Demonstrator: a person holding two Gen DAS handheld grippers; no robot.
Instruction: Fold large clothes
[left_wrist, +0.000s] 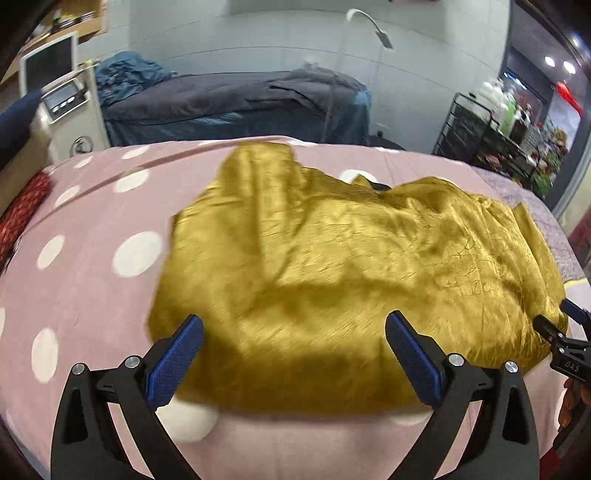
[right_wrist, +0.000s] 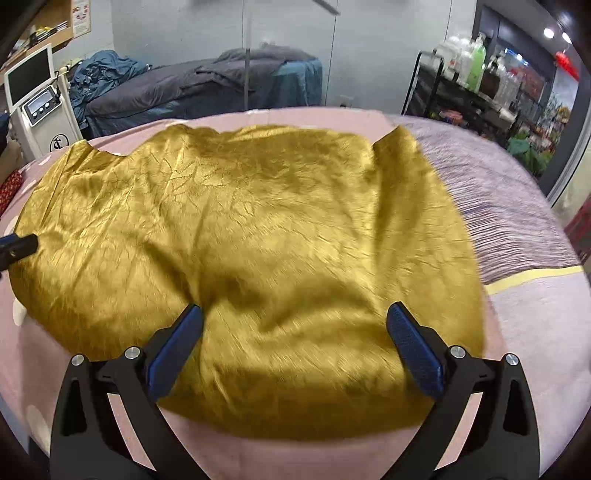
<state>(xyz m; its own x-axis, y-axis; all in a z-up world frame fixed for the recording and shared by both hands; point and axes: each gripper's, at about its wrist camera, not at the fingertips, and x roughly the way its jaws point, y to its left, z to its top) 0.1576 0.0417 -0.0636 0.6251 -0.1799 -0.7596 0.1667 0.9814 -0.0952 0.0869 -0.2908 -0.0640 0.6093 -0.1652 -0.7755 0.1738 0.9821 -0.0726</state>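
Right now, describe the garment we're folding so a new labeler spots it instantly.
Start at the bed with the pink polka-dot cover filling the foreground. The shiny mustard-gold garment lies crumpled across its middle, under the open left gripper and open right gripper. It is the only gold, satiny fabric; the bedding around it is matte pink or lilac.
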